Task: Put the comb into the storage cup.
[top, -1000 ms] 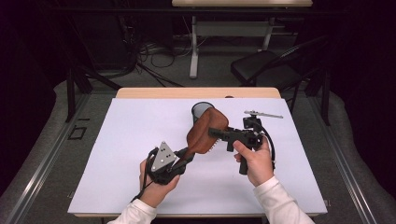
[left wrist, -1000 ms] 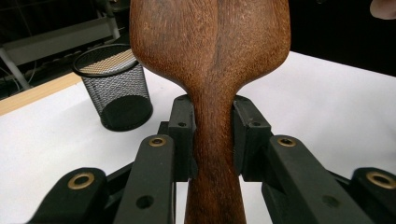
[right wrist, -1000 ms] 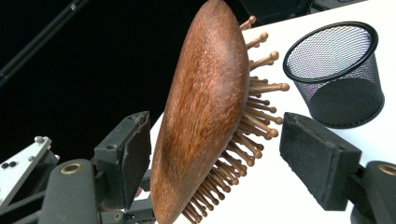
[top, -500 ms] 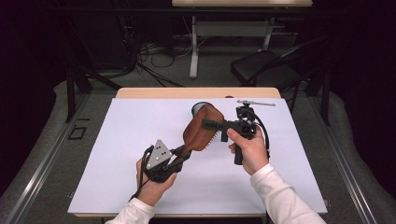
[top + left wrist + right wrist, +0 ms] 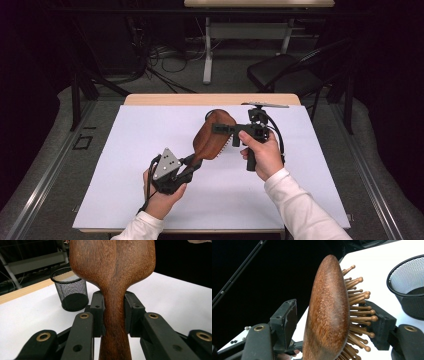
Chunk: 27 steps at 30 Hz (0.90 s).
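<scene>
So the wooden hairbrush (image 5: 214,135) is up off the white table (image 5: 125,195) right now, held roughly mid-table, a bit toward 1 o'clock from center. The left gripper (image 5: 113,312) has its jaws clamped on the narrow neck of the handle, both pads pressed flat against the wood. The right gripper (image 5: 332,325) has come in around the brush head with its jaws wide — 1 pad sits apart from the smooth back, the other is in among the tips of the wooden bristles (image 5: 359,305), maybe touching them, hard to say.

What I'd worry about: if those jaws close there, 1 side lands on a rounded polished back and the other on a bed of pins, so my guess is the head could squirm or twist out, or a few pins get bent. And the left grip is on a tapered neck, so any sideways shove from the right could lever the brush around in it.

Room-wise it looks fine. The black mesh cup (image 5: 71,288) sits behind the brush at about 12 o'clock, the 1 thing close enough to bump. The table is bare toward 9 and 6 o'clock — edges well away from both hands.
</scene>
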Motion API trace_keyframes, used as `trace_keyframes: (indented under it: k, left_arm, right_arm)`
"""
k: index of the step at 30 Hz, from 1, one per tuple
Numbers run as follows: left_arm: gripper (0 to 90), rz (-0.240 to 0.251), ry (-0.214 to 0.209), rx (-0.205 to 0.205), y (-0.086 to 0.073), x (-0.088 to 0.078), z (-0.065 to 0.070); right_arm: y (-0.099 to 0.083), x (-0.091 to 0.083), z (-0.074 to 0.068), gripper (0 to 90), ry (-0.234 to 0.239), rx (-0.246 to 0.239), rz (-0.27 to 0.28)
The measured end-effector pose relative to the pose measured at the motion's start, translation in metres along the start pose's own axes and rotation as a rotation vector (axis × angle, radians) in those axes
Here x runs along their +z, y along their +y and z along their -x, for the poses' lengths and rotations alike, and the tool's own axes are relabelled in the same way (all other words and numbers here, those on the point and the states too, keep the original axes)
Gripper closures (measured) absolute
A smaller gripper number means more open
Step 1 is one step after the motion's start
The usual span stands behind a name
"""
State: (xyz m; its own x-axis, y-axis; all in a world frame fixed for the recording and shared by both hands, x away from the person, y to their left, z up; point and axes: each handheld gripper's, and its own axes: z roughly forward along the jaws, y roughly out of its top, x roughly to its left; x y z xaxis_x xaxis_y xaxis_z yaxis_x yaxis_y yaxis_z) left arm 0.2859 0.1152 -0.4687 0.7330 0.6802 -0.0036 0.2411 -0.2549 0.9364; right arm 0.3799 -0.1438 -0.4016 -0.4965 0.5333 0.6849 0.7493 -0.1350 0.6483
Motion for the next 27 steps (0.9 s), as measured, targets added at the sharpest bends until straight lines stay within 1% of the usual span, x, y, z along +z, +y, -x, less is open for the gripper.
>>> trace_keyframes:
  k: [4, 6, 12, 16, 24, 27]
  left_arm:
    - [72.4, 0.0, -0.001, 0.0, 0.0, 0.0, 0.0]
    - [72.3, -0.001, -0.003, -0.001, 0.0, 0.0, 0.0]
    - [72.3, -0.003, -0.004, 0.002, 0.0, 0.001, 0.001]
    - [72.3, -0.002, -0.007, 0.002, 0.0, 0.001, 0.002]
    - [72.4, -0.002, -0.003, 0.0, 0.0, 0.001, 0.001]
    - [72.4, -0.002, -0.002, -0.001, -0.001, 0.001, 0.001]
  right_arm:
    - [0.001, 0.002, 0.001, 33.4, 0.007, -0.002, -0.004]
    - [0.001, 0.002, 0.002, 33.3, 0.004, 0.008, -0.002]
    - [0.001, 0.006, 0.003, 33.1, -0.004, 0.007, -0.006]
    - [0.0, 0.008, 0.003, 35.8, -0.003, 0.008, -0.004]
    - [0.0, 0.012, 0.004, 37.9, -0.003, 0.013, -0.008]
    - [0.0, 0.012, 0.004, 40.0, -0.006, 0.008, -0.007]
